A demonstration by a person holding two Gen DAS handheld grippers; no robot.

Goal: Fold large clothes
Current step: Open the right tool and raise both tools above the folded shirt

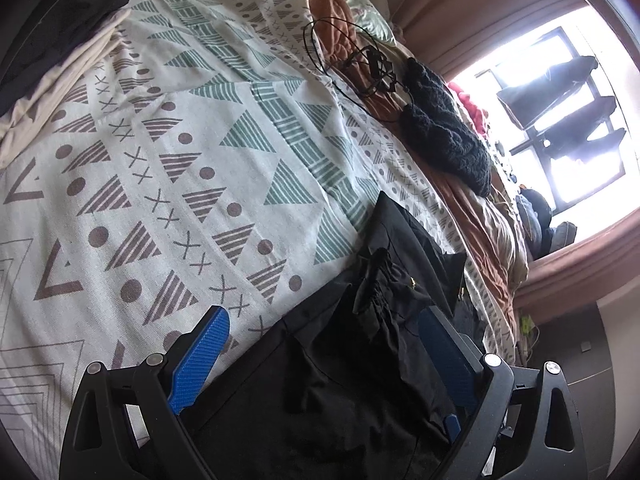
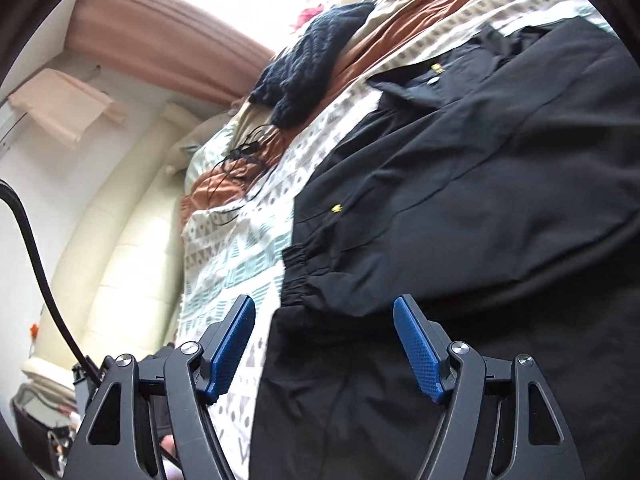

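Observation:
A large black garment (image 1: 352,360) lies on a bed covered by a white blanket with teal and grey triangles (image 1: 180,152). In the left wrist view my left gripper (image 1: 324,328) is open, its blue fingers spread wide over the garment's bunched black fabric with an elastic cuff (image 1: 374,292). In the right wrist view the black garment (image 2: 480,184) fills the right side, with a gathered elastic edge (image 2: 298,276). My right gripper (image 2: 324,316) is open just above the garment's edge, holding nothing.
A dark knitted item (image 1: 444,128) and tangled black cables (image 1: 360,60) lie on a rust-brown sheet (image 1: 472,216) toward the window (image 1: 560,112). A pile of beige and black clothes (image 1: 48,64) sits at the far left. A cream padded headboard (image 2: 132,256) stands beyond the bed.

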